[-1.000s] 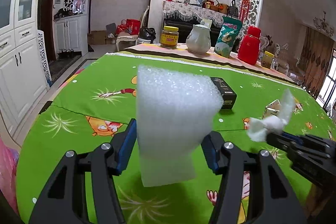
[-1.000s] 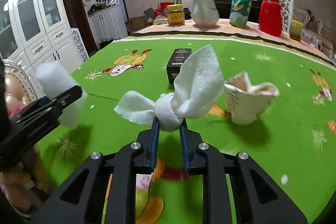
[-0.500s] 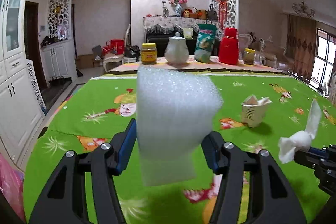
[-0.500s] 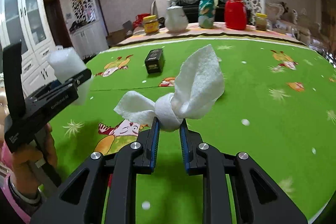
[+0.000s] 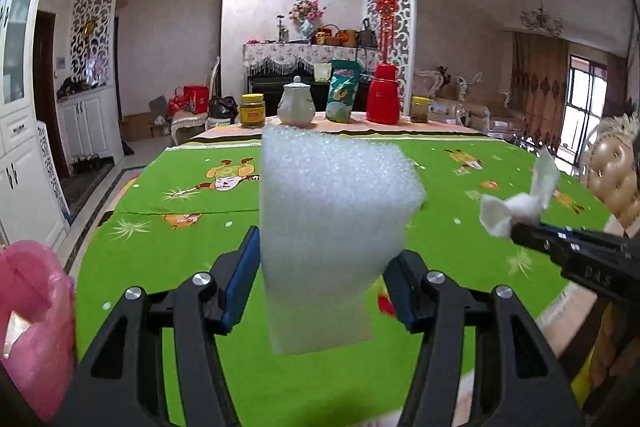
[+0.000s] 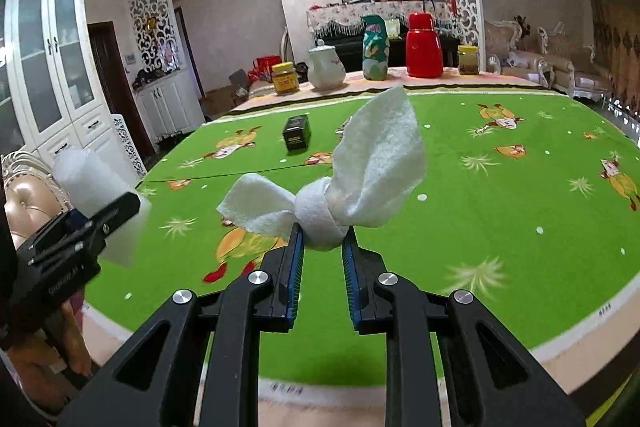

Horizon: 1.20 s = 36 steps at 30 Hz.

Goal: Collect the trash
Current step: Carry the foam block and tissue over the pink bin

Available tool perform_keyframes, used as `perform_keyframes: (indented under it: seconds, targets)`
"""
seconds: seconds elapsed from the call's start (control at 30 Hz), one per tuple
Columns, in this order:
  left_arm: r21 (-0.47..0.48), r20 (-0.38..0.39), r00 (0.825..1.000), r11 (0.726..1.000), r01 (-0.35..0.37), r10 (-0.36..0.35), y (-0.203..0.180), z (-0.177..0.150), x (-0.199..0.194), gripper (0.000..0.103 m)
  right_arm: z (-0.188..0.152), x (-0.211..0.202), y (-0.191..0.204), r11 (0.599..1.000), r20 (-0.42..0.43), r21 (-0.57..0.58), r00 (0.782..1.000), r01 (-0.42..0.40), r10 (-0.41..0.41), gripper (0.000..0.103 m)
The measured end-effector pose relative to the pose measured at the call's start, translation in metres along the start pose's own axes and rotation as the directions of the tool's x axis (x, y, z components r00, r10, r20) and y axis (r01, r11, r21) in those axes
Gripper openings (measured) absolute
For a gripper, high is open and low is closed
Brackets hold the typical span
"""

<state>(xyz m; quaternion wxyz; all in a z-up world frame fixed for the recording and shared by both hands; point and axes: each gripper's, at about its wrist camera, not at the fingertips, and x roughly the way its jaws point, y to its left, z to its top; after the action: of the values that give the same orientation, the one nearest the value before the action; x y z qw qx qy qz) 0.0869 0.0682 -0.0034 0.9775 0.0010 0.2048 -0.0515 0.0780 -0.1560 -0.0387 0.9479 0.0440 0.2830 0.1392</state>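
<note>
My left gripper (image 5: 320, 267) is shut on a white foam block (image 5: 332, 227), held upright above the near edge of the green table (image 5: 192, 247). The same block (image 6: 94, 187) and gripper show at the left of the right wrist view. My right gripper (image 6: 322, 245) is shut on a knotted white paper tissue (image 6: 360, 171), lifted over the table's near part. In the left wrist view that tissue (image 5: 516, 201) hangs at the right. A small black box (image 6: 297, 133) lies on the cloth farther back. A pink bag (image 5: 32, 311) sits at the lower left.
Along the table's far edge stand a yellow jar (image 6: 285, 78), a white teapot (image 6: 326, 67), a green snack bag (image 6: 376, 47), a red thermos (image 6: 424, 45) and a small jar (image 6: 468, 59). White cabinets (image 6: 52, 67) line the left; padded chairs (image 5: 612, 175) flank the table.
Both grippers have pulled back toward the table's near edge and risen a little, keeping their loads. The crumpled paper cup has dropped out of sight, and the pink bag has come into view.
</note>
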Motion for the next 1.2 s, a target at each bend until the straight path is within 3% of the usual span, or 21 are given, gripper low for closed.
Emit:
perform_keyframes:
  seconds: [0.4,0.63,0.9,1.2]
  targets:
    - [0.012,-0.009,0.999,0.999,0.035,-0.035,0.001,-0.032,-0.038,0.056,-0.025,-0.015,0.045,0.994,0.011,-0.104,1.000,-0.027,0.028,0.020]
    - [-0.023,-0.020,0.999,0.999,0.028,-0.029,0.027,-0.036,-0.047,0.056,-0.025,-0.012,0.077,0.986,0.004,-0.156,0.998,-0.060,0.061,0.020]
    - [-0.037,0.011,1.000,0.999,-0.008,0.008,0.057,-0.037,-0.076,0.056,-0.028,-0.006,0.128,0.966,-0.005,-0.234,0.994,-0.108,0.110,0.020]
    - [-0.065,0.044,0.993,0.992,-0.109,0.112,0.115,-0.035,-0.121,0.056,-0.024,0.002,0.188,0.934,-0.020,-0.286,0.976,-0.212,0.216,0.020]
